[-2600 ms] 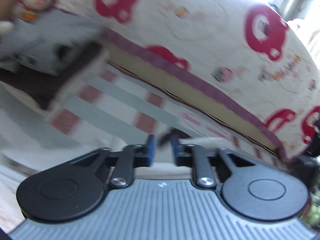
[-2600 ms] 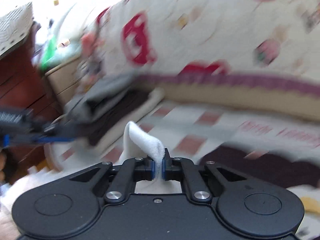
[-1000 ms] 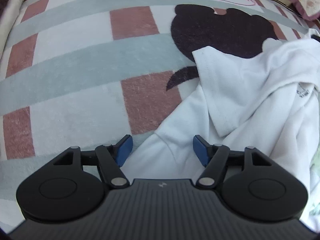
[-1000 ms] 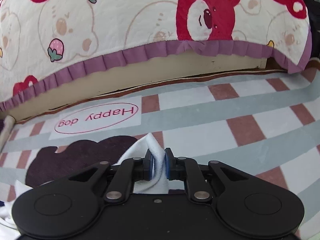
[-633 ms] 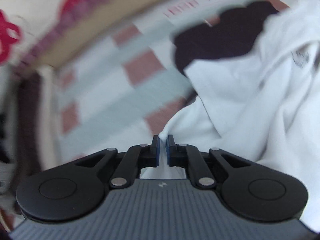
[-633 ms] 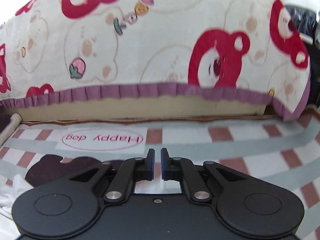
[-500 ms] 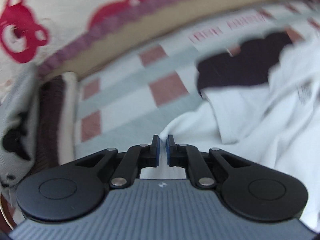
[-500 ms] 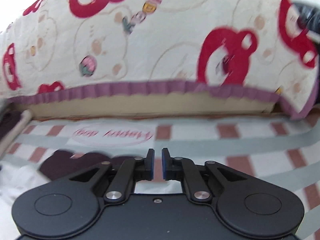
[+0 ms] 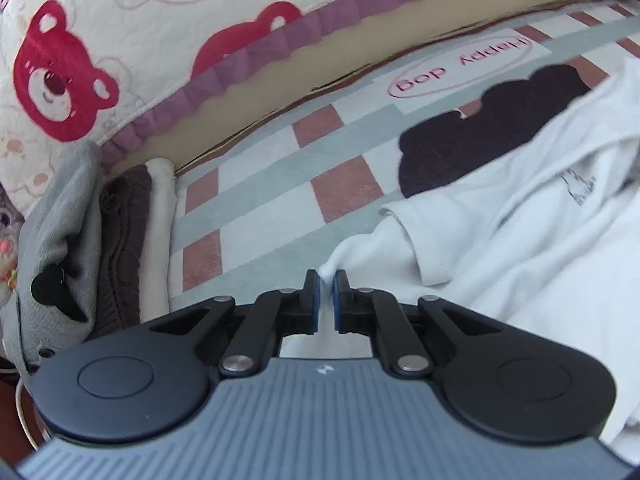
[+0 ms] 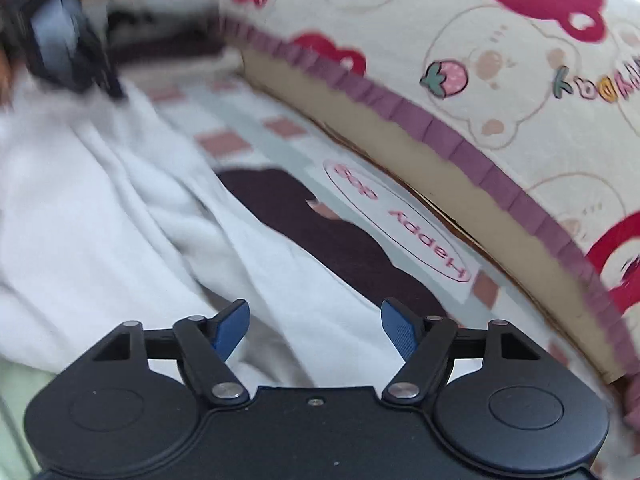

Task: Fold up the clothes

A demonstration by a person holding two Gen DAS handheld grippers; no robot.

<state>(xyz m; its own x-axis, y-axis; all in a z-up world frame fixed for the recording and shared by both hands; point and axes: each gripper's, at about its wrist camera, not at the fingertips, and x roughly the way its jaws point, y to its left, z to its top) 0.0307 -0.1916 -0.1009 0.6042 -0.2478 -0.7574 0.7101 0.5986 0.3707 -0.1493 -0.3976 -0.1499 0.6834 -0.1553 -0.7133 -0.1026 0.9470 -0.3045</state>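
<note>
The left gripper (image 9: 326, 280) points steeply down toward the checked blanket (image 9: 256, 216), its blue pads pressed together on a small peak of white cloth. That cloth is a corner of the white garment (image 9: 520, 240), which lies crumpled across the right part of the blanket and partly covers the dark dog print (image 9: 480, 136). The pinched corner stands a little above the blanket, with the rest of the cloth sloping away to the right.

The right gripper (image 10: 316, 328) also tilts down and is rolled to one side, so the blanket runs diagonally through its view. Its jaws have just been opening and now stand spread wide, with nothing pressed between the pads; the white garment (image 10: 120, 208) lies below and between them, untouched by either pad. In that view the left gripper's body (image 10: 64, 48) shows blurred at the upper left, above the garment.

Along the blanket's far edge rises the bear-print quilt (image 9: 120, 40) with its purple frill. At the blanket's left edge, a stack of folded clothes (image 9: 92, 240), grey, brown and cream, sits well apart from the white garment.
</note>
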